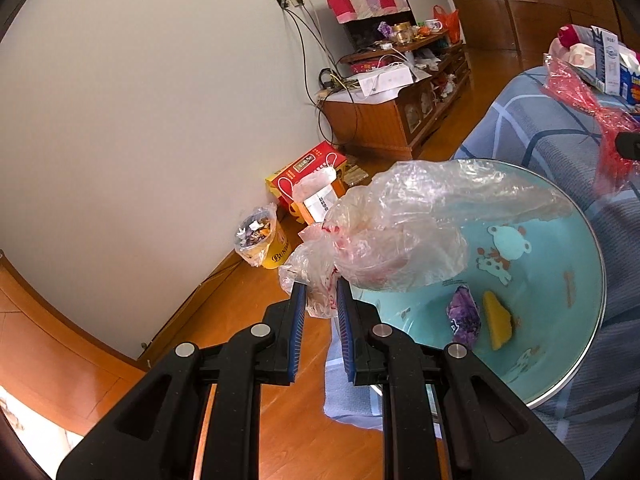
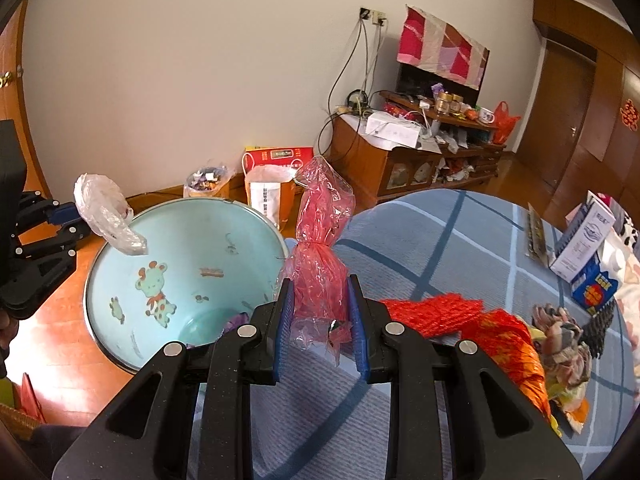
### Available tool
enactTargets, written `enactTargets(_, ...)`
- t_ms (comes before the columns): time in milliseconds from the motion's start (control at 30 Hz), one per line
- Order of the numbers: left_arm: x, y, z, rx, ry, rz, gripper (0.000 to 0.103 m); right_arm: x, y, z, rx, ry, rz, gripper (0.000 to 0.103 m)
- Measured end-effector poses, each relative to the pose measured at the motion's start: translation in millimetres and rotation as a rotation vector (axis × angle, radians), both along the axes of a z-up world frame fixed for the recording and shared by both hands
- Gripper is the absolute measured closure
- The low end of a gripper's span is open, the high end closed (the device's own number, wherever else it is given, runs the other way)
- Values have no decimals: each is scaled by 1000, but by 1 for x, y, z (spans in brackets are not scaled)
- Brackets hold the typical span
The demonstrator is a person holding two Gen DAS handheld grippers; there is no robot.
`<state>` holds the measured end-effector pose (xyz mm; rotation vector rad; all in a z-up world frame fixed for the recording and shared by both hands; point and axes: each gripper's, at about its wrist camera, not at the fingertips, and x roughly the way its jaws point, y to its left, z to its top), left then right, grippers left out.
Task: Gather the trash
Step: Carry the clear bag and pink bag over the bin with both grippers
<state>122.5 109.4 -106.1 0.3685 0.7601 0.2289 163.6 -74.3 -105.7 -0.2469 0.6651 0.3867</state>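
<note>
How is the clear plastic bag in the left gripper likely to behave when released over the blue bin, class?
The clear plastic bag looks thin and crumpled, so probably floppy and very light. It billows beyond the left gripper, so it may drift rather than drop straight into the blue bin. Its film could cling to the pads.
</note>
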Motion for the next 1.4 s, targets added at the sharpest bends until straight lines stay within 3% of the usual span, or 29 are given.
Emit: enactTargets(1400,0,-8,-4,-21,21,-20,85,-3,33,-5,-22,13,72,76)
